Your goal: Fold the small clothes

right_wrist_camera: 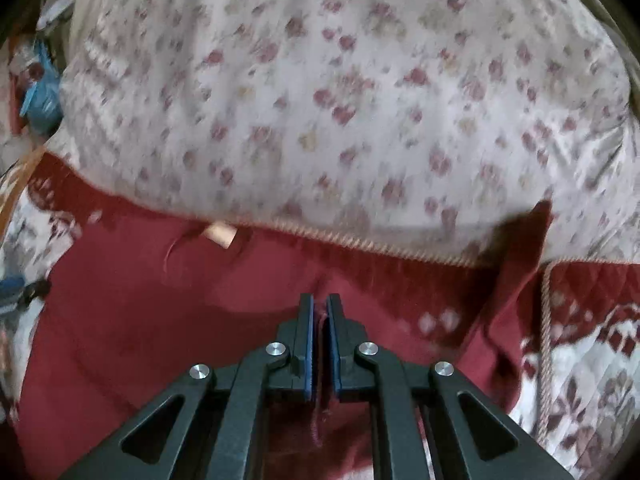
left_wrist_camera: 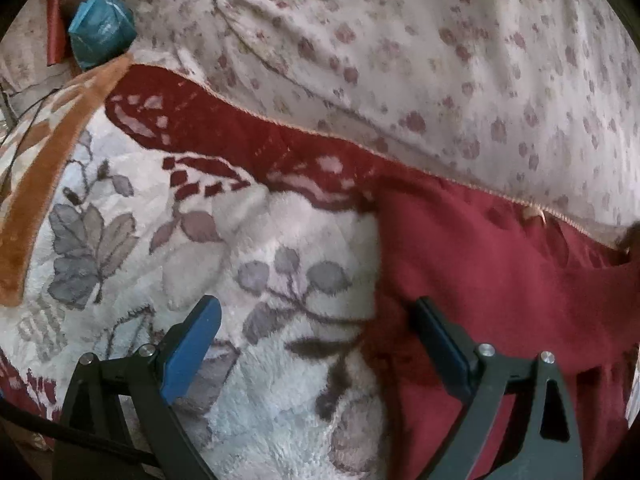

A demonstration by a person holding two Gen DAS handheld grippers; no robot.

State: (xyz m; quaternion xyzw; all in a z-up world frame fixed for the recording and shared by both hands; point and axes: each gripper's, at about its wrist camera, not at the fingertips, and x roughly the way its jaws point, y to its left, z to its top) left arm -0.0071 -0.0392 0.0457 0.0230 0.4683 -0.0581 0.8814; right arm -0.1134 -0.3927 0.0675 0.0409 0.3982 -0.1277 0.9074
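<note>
- My right gripper (right_wrist_camera: 320,312) pinches a ridge of the soft, matte maroon garment (right_wrist_camera: 160,320).
- My left gripper (left_wrist_camera: 316,320) gapes above its left edge, over the fluffy leaf-patterned blanket (left_wrist_camera: 120,240).
- Far side: puffy floral quilt (right_wrist_camera: 340,100).

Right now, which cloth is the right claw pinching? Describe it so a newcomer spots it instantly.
Start at the big pale quilt with small pink flowers across the back. Just below its corded edge lies the plain dark red fabric garment, spread over the fluffy white blanket with grey leaf prints. The right claw is shut on a fold of it; unlike its patterned neighbours, it is solid red.
</note>
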